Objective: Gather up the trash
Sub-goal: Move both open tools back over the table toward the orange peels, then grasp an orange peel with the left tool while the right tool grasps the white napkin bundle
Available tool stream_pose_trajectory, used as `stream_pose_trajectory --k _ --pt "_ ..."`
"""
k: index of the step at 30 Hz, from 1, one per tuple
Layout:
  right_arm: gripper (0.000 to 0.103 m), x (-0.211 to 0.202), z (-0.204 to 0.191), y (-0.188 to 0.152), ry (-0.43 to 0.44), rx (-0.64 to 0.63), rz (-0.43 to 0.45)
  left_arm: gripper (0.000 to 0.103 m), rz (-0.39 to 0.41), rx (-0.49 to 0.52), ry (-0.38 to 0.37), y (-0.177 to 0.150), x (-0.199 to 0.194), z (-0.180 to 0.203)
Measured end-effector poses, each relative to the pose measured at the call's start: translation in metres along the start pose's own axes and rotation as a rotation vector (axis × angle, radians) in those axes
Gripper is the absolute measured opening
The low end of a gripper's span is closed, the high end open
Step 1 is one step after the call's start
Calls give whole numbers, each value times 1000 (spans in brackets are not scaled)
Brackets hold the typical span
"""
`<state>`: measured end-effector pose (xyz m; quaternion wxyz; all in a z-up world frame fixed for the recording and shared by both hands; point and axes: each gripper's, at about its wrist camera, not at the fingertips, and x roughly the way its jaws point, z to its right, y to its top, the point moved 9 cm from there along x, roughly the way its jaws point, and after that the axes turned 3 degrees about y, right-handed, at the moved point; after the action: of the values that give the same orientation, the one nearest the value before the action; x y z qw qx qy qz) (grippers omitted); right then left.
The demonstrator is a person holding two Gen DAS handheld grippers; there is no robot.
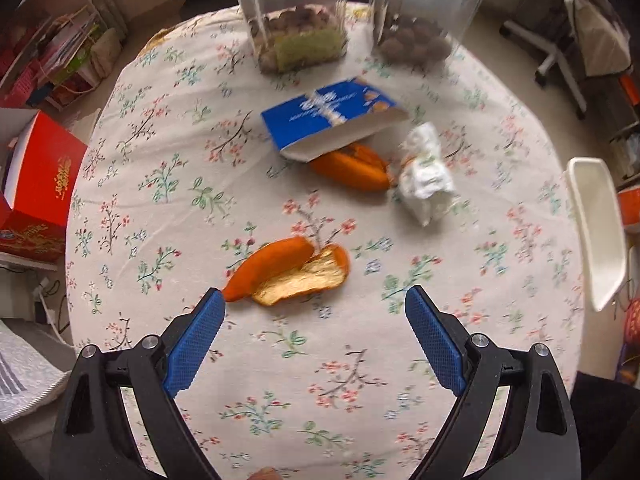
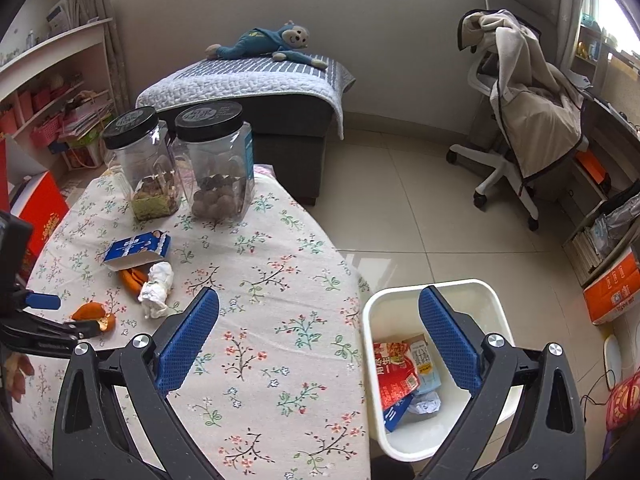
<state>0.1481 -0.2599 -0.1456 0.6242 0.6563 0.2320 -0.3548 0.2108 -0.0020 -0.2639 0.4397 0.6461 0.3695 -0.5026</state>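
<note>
- The table (image 2: 280, 280) is covered by a floral cloth; the white bin (image 2: 400, 432) beside it already holds wrappers.
- Left gripper (image 1: 316, 300), fingers apart, hovers at the near orange peel (image 1: 288, 276): the pickup step, I'd say.
- Right gripper (image 2: 320, 304) is spread and empty.
- Next: lower, straddle the peel, close.

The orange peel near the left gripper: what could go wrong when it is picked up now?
1. The near orange peel is two loose curled pieces; the open left gripper may catch only one.
2. The white bin stands off the table edge, so a weakly held piece could fall on the floor.
</note>
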Motion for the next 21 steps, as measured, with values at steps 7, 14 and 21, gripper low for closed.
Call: stream_pose_trajectory --k 7,14,21 --pt "96 34 -40 0 72 -9 -82 89 -23 164 67 -10 34 -5" --pt "96 77 -83 -10 159 -53 -187 75 -12 184 3 -11 45 -8" --pt "96 109 -120 -25 265 -39 -272 24 10 126 -52 -17 38 -25"
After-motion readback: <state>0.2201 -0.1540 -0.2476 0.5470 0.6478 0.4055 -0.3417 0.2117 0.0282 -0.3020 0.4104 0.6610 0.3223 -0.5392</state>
